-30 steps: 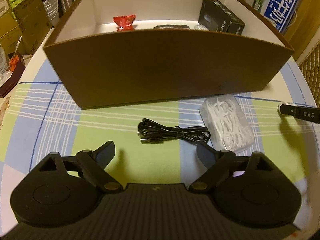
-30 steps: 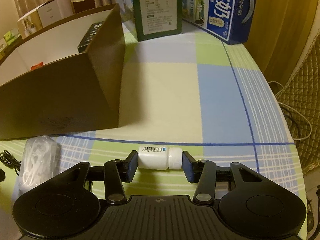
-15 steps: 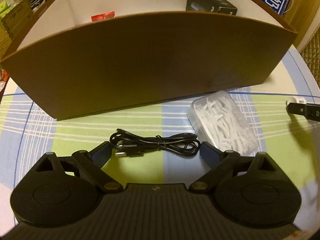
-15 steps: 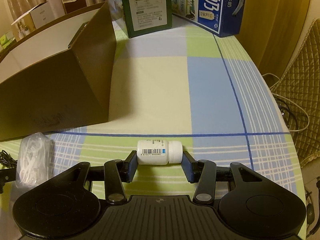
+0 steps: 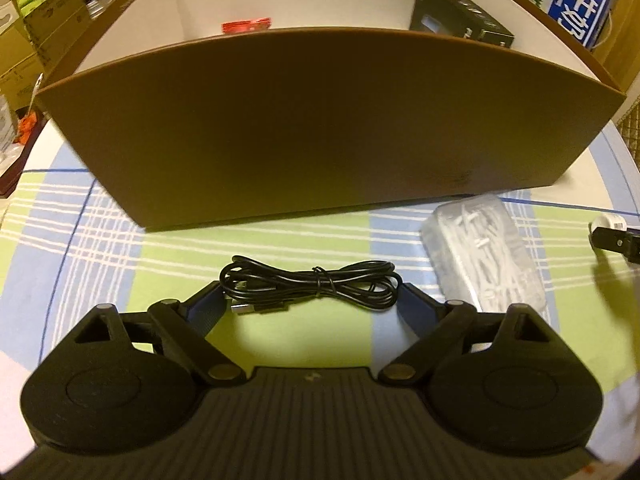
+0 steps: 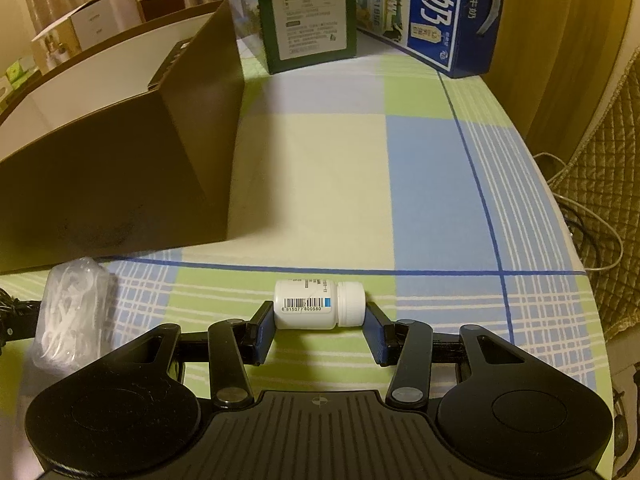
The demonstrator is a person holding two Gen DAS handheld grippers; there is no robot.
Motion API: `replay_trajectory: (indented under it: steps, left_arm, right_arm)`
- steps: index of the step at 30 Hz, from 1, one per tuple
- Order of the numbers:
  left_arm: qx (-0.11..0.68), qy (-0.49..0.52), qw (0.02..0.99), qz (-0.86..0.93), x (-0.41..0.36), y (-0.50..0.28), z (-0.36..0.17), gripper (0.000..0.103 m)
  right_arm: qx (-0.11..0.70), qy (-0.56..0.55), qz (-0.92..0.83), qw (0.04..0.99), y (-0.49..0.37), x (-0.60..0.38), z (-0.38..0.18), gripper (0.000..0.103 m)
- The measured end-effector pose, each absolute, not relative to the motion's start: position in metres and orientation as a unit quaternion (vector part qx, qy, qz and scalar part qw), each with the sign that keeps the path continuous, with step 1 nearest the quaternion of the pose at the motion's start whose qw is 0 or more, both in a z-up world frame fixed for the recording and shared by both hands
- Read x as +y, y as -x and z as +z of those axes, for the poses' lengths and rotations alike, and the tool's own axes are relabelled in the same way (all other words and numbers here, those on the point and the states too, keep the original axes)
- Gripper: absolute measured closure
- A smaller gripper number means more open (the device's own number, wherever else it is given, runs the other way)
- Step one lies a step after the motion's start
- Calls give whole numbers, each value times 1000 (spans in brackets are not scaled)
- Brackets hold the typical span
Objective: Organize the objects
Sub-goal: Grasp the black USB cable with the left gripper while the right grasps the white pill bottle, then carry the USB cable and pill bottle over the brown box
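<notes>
So the left tool point(image 5: 310, 304) sits low on the surface point(image 5: 260, 332), fingers spread wide with the coiled black cable point(image 5: 312, 286) right between them, not gripped. The right tool point(image 6: 319, 330) is clamped on a white bottle point(image 6: 316, 306) lying on its side. A clear pack of floss picks point(image 5: 486, 254) lies right of the cable, and the brown box point(image 5: 320, 120) stands just behind.

Matt brown cardboard box point(image 5: 320, 120), glossy white plastic bottle point(image 6: 316, 308), checked woven tablecloth point(image 6: 420, 184), rubbery black cable point(image 5: 312, 286).
</notes>
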State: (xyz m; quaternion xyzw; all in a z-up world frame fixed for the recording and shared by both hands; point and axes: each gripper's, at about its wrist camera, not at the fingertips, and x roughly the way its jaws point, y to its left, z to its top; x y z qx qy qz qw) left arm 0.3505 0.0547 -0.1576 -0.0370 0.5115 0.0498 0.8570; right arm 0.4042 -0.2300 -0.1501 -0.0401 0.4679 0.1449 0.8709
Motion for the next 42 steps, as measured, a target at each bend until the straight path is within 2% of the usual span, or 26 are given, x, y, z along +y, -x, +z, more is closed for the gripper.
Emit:
replay_trajectory:
  steps: [13,25,34,42]
  left_arm:
    - [495,34,867,53,67,-320,-130,14]
    - [445,21,895,32,68,-308,-69,14]
    - [404,0,915,26,74,-328,-28,14]
    - [382,-15,924,30,83,-369,-13,14]
  right_arm:
    - [466,42,189,863,-380,-216,-139,59]
    - [425,27,273,863,-363,-185,-88,59]
    - [378,27,334,863,-368,-152,-47,59]
    - [353,27,353,866,-396,-121,-31,59]
